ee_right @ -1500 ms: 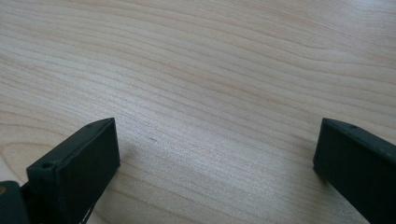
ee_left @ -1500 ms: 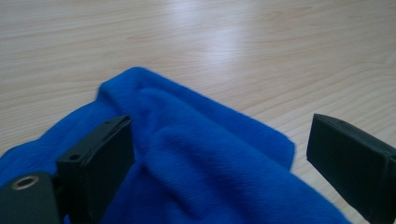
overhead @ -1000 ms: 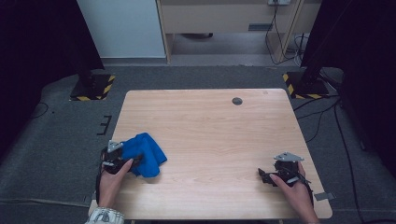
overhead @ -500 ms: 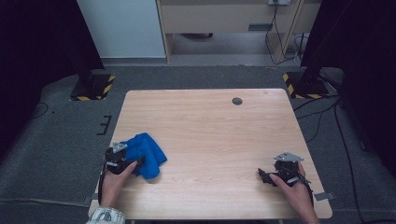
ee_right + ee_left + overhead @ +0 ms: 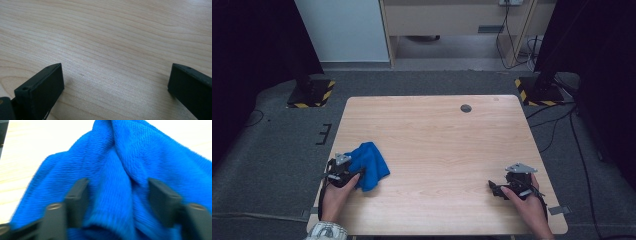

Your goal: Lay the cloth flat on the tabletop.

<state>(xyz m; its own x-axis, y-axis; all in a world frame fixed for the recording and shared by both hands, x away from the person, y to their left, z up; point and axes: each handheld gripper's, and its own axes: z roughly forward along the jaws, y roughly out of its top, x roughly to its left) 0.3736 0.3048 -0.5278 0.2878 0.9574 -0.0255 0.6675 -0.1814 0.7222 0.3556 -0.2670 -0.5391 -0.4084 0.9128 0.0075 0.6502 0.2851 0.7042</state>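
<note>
Left gripper (image 5: pixel 115 195) sits at the counter's near left corner with its jaws partway together around a raised fold of the blue cloth (image 5: pixel 140 157). The jaws have just been closing, and the fold stands between them. In the left gripper view the pads flank that ridge of fabric with the cloth bulging up between and ahead of them, though the picture is too blurred to say that they pinch it firmly yet. From the high view the same gripper (image 5: pixel 343 171) meets the cloth (image 5: pixel 369 164) at its near left edge, and the rest of the crumpled heap spreads away from it toward the counter's middle.

Right gripper (image 5: pixel 115 82) rests well apart from the cloth, at the near right corner, jaws wide apart over bare wood with nothing between them. In the high view it (image 5: pixel 498 188) lies low on the counter (image 5: pixel 437 125) in the person's hand.

Judged from this, the work is at its start: a first grasp on the cloth is being taken, the cloth is still bunched, and any lifting, spreading or folding remains. The right gripper has no part in it yet.

No brand, label or writing can be read on the cloth, the grippers or the counter.
</note>
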